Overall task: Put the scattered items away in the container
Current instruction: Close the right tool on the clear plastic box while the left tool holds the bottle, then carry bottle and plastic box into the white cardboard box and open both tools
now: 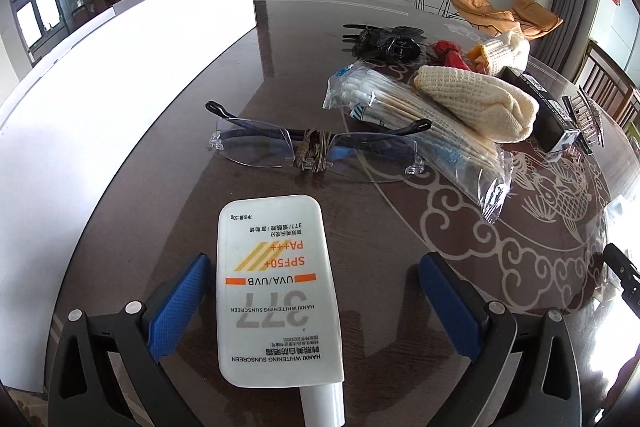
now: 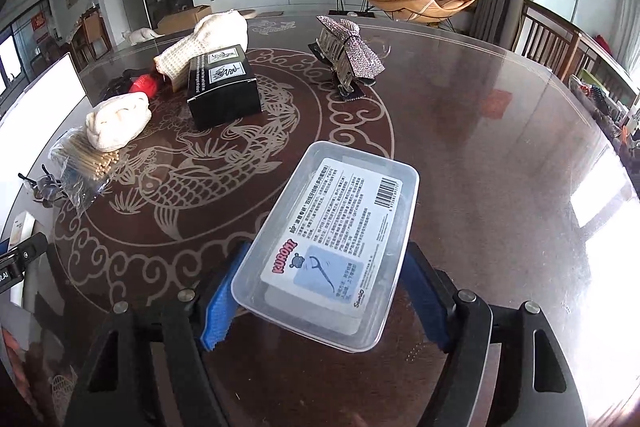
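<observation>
A white sunscreen tube (image 1: pixel 276 287) lies on the dark table between the wide-apart blue pads of my left gripper (image 1: pixel 314 263), which is open. The left pad sits close to the tube and the right pad stands well clear of it. My right gripper (image 2: pixel 326 251) is shut on a clear plastic floss box (image 2: pixel 340 239), label side up, tilted above the table. The tall white container (image 1: pixel 120 67) stands along the left; it also shows as the container (image 2: pixel 48 99) in the right wrist view.
Beyond the tube lie clear glasses (image 1: pixel 316 147), a bag of cotton swabs (image 1: pixel 400 119), knit gloves (image 1: pixel 472 103), a black box (image 2: pixel 224 87), a sparkly hair clip (image 2: pixel 348 55), a red item (image 2: pixel 144 85) and a black clip (image 1: pixel 384 41). Wooden chairs (image 2: pixel 552 43) stand at the far right.
</observation>
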{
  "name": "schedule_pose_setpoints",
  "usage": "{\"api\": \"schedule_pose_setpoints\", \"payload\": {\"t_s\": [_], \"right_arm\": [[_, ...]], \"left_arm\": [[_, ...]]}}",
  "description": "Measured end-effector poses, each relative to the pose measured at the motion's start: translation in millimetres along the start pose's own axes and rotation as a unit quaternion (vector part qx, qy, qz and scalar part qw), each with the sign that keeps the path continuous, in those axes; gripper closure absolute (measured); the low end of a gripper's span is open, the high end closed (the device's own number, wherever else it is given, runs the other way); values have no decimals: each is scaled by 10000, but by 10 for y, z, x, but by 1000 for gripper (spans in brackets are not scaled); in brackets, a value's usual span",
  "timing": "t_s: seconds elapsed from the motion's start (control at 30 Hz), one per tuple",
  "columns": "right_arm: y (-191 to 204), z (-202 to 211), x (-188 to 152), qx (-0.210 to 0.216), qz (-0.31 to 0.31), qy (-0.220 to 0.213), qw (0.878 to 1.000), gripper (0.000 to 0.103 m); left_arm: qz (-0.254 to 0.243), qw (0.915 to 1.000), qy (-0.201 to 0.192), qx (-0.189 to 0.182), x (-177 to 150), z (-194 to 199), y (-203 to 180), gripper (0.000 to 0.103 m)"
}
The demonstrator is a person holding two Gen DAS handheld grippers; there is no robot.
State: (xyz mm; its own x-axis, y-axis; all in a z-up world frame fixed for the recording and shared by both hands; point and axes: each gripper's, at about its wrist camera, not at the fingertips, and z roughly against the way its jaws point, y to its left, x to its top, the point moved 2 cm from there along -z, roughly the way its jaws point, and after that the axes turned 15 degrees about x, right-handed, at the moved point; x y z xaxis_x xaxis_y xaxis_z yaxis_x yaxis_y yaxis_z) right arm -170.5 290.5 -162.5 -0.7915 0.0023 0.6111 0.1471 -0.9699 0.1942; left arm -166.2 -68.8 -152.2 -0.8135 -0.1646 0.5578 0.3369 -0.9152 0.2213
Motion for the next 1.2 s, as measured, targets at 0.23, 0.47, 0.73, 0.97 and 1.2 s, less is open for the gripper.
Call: {"api": "schedule_pose_setpoints", "payload": {"t_s": [0.23, 0.47, 0.73, 0.97, 1.2], "right_arm": [[-45, 10, -6, -66, -110, 23, 9999, 18], [-58, 22, -12, -85, -124, 28, 9999, 16], [-58, 24, -11, -87, -124, 30, 9999, 16], [-69, 11, -8, -100, -155, 40, 9998, 13], [-97, 64, -14, -120, -206, -95, 9997, 35]], "left_arm": [[5, 9998, 58, -172, -11, -11, 94, 0], [-133, 9998, 39, -110, -25, -25, 140, 0], [205, 9997, 80, 130, -136, 48, 130, 0], [26, 10000, 66, 26, -203, 98, 129, 0], [-293, 9989, -198, -318, -171, 189, 140, 52]]}}
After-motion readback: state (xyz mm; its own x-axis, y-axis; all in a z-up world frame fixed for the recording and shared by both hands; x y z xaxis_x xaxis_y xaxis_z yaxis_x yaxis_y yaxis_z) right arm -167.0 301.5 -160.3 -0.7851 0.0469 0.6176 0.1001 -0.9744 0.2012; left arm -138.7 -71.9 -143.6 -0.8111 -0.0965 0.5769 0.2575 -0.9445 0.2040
